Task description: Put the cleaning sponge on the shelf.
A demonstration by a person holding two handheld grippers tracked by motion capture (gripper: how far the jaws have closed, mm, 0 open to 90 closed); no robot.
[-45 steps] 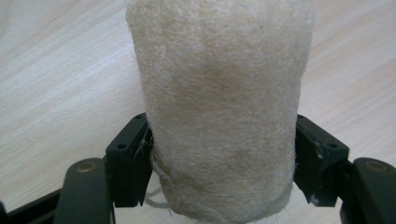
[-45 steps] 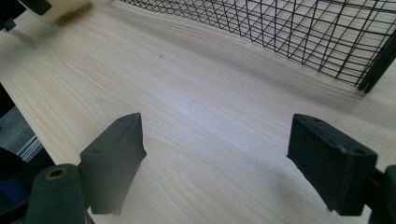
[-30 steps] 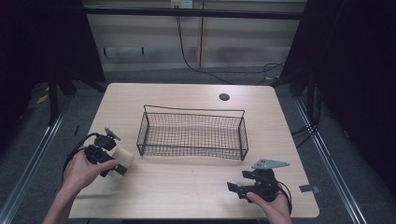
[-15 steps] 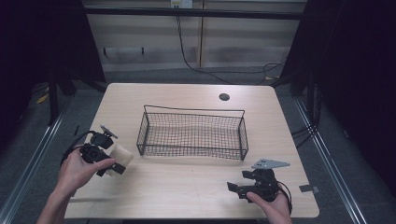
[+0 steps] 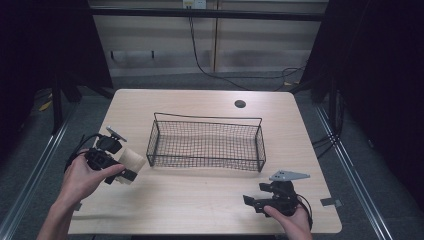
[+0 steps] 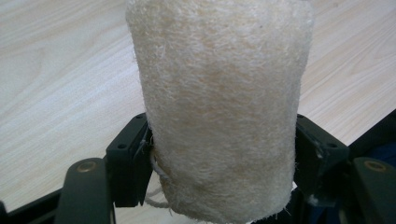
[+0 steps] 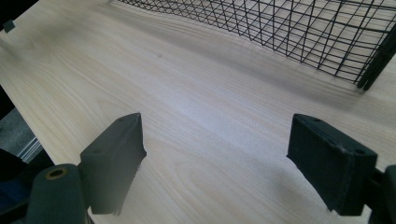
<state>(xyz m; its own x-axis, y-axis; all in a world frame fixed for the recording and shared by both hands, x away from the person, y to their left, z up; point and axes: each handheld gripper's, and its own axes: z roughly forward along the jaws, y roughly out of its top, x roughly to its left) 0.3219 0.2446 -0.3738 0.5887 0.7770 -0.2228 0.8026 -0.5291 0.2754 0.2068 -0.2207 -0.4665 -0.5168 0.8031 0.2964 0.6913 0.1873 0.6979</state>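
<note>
Left gripper view: we note fingers (image 6: 128,172) clamped on the loofah sponge (image 6: 219,107); right gripper (image 7: 233,158) fingers wide, resting near tabletop (image 7: 196,107) front edge.

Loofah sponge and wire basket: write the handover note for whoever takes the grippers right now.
Left gripper: shut on the loofah sponge, fingers pressing both its sides, held above the table just left of the wire basket.
Right gripper: open, nothing between its fingers, resting low at the table's near right.
Done: sponge gripped and off the wood.
Left, probably: carry it over the basket rim and release it inside. The basket holds nothing yet.
</note>
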